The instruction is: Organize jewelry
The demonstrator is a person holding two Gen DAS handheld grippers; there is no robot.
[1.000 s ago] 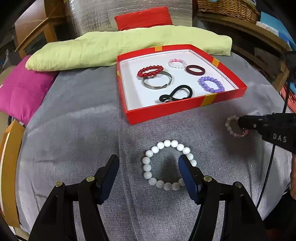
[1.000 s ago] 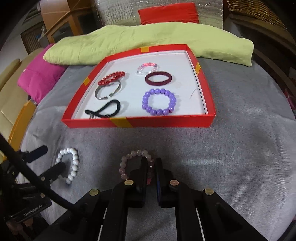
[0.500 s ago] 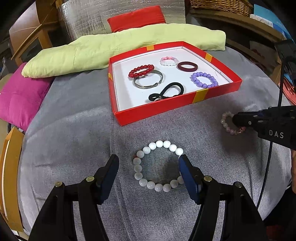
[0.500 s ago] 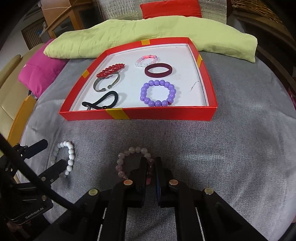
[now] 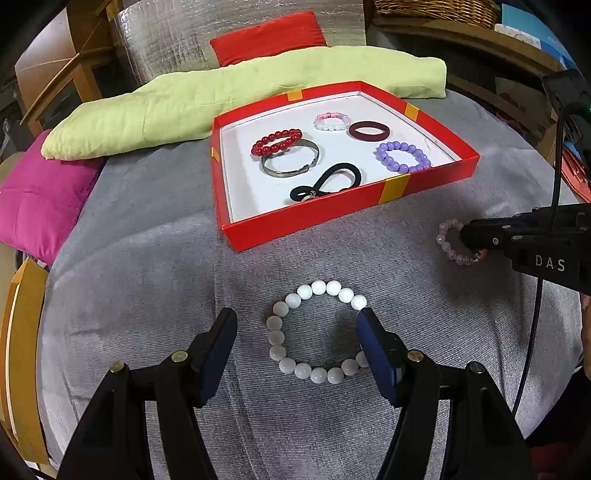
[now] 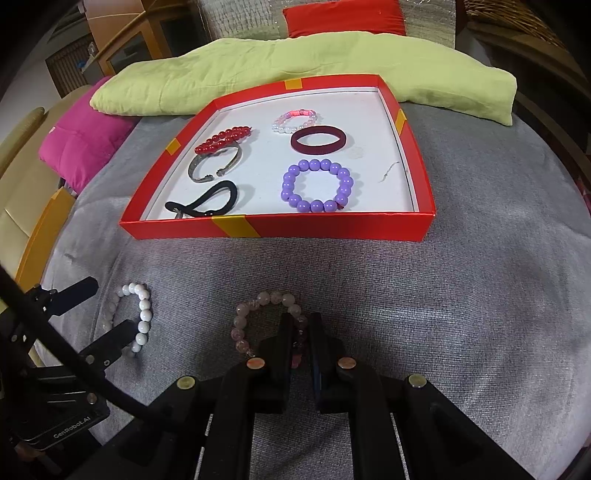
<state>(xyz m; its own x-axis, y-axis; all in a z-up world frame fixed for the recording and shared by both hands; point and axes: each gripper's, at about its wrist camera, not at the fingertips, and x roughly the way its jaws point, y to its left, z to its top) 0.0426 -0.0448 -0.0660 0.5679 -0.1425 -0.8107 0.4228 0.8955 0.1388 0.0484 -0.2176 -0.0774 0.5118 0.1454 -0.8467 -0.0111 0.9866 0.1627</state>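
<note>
In front of you, the box (image 6: 325, 228) sits on the cloth (image 6: 461, 295), with 6 pieces inside. Behind it lies the long cushion (image 6: 295, 70). Before the box, 2 beaded bracelets (image 5: 314, 332) (image 6: 258, 317) rest on the cloth, well apart.

Right gripper (image 6: 298, 332) pinches the pale pink bead bracelet (image 6: 258, 321); the beads between its fingers are mostly hidden, and in the left wrist view the tip covers the bracelet's right side. White bead bracelet (image 5: 314, 332): right-hand beads partly behind the left gripper's (image 5: 297, 347) right finger; in the right wrist view its near and left beads are hidden by that gripper. Black hair tie (image 6: 207, 201): near end drops behind the red tray's (image 6: 332, 225) front wall, metal clasp unclear. Wicker basket (image 5: 436, 11) cut off at top edge. Thin scrap on tray floor (image 6: 388, 173) too small to ID.
</note>
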